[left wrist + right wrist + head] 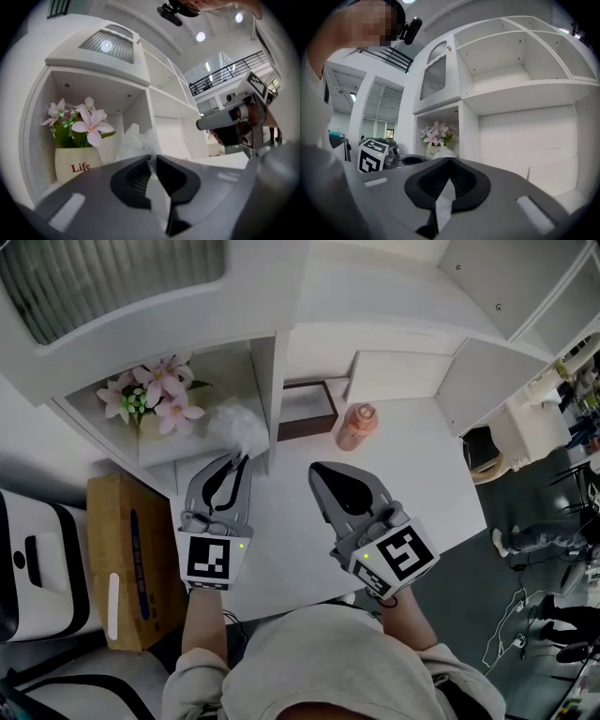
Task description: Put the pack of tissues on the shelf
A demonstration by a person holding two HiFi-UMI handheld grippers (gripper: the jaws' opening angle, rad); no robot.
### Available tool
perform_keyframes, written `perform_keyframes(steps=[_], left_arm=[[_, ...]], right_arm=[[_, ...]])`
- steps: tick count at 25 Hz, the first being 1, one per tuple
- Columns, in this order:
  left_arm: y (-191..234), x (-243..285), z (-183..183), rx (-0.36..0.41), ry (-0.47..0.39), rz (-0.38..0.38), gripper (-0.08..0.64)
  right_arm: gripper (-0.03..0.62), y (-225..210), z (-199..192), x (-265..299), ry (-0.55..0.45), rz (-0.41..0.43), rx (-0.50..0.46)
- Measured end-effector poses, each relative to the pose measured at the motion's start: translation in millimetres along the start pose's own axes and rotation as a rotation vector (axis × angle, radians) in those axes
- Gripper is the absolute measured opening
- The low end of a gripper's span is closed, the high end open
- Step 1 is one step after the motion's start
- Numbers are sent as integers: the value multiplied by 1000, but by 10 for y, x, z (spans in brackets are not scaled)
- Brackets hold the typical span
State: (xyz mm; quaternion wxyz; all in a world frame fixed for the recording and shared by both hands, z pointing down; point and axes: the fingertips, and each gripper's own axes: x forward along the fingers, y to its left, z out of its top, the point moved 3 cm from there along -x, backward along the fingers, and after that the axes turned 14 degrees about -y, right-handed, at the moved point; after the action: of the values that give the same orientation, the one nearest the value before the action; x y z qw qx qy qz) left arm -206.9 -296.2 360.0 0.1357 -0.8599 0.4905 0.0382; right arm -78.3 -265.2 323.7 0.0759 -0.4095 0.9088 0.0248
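Two handheld grippers face the white shelf unit [98, 75]. The left gripper [151, 160] has its jaws pressed almost together, pinching what looks like a fold of thin wrapper on the white, crinkly plastic-wrapped pack of tissues [136, 140]. The pack stands just beyond its tips, at the mouth of the low open compartment. Gripping it by the edge probably lets the pack go in beside its neighbour without a knock.

To the left of those tips sits a white ceramic pot [77, 166] of pink artificial lilies [89, 124], lettered "Life" in red.

The right gripper [449, 161], jaws closed on nothing, hangs to the right, likely just keeping clear.

Behind and left of the left gripper, a brown cardboard box [131, 559] bears blue print too small to read.
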Motion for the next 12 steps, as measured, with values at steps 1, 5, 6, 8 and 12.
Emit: perform_keyframes(steps=[1, 5, 6, 8, 12], left_arm=[[19, 15, -47, -1, 9, 0, 26], [71, 59, -165, -7, 22, 0, 26], [84, 69, -179, -13, 22, 3, 26], [116, 89, -201, -30, 20, 7, 26], [185, 135, -292, -82, 29, 17, 26]], right_arm=[[2, -7, -8, 5, 3, -2, 0], [2, -28, -35, 30, 16, -6, -6], [1, -31, -39, 37, 18, -6, -7], [2, -36, -45, 49, 21, -5, -10], [1, -48, -55, 70, 30, -4, -15]])
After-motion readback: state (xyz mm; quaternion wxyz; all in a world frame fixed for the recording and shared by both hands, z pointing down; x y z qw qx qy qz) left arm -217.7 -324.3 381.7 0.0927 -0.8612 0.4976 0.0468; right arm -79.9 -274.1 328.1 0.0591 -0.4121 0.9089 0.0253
